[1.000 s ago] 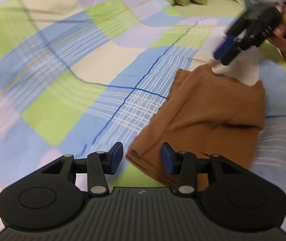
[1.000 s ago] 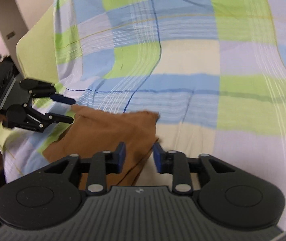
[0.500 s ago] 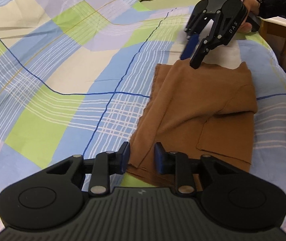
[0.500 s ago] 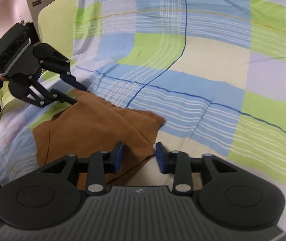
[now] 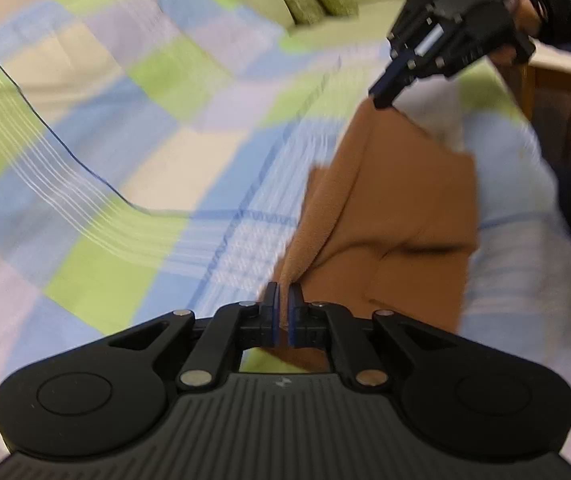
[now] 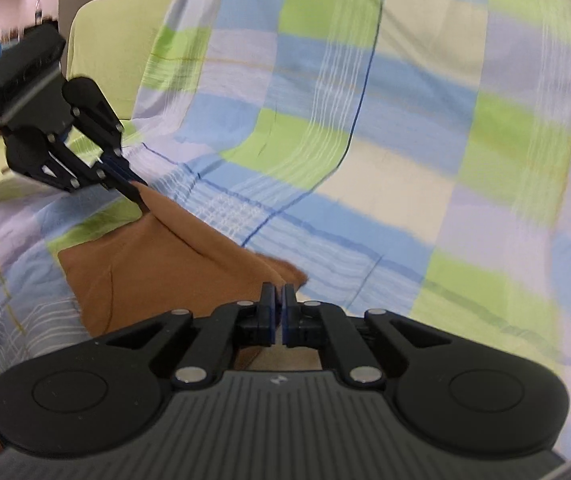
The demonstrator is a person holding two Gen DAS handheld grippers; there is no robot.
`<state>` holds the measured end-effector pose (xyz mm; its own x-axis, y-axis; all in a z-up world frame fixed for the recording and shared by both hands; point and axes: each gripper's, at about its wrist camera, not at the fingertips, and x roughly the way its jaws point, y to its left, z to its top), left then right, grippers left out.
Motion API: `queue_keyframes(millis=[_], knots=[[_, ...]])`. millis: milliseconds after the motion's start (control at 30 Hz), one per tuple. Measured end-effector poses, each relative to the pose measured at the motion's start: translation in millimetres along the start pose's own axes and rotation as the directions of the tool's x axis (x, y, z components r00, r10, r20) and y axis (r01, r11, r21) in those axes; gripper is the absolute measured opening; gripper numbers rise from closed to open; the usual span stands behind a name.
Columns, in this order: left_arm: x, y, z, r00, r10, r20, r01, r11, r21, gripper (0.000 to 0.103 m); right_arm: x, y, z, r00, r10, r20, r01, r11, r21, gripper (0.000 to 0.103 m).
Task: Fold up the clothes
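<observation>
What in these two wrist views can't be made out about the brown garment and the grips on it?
- Left wrist view: the brown garment has its near edge hidden behind the left gripper.
- Right wrist view: the right gripper covers the pinched corner.
- Both views: motion blur; garment type and layer count unclear.
- Checked bedsheet runs beyond every frame edge.

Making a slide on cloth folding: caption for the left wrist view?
Left tool and right tool each pinch a corner of the brown garment on a checked bedsheet.

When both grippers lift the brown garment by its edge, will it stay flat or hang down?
The brown garment probably sags: it already drapes in soft folds between the left gripper and right gripper. It looks light, since small pinches raise its edge.
</observation>
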<state>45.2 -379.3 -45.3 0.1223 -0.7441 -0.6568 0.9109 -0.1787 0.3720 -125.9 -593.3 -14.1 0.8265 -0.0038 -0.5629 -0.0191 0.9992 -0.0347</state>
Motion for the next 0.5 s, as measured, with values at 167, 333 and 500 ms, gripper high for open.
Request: queue_keyframes(millis=[167,333,500], knots=[[-79,-28,18,0.993,0.054,0.11,-0.054,0.999,0.003,0.001,-64,32,21,0.992,-0.063,0.107,0.069,0.996,-0.049,0.001],[-169,-61,45,0.969,0.114,0.22,-0.121,0.993,0.017,0.001,-148,74,40,0.962,-0.133,0.237,0.15,0.987,-0.057,0.001],[-229,-60,85,0.936,0.195,0.294,-0.205,0.979,0.002,0.001,-218,94,79,0.915,-0.174,0.363,0.206,0.977,-0.053,0.001]])
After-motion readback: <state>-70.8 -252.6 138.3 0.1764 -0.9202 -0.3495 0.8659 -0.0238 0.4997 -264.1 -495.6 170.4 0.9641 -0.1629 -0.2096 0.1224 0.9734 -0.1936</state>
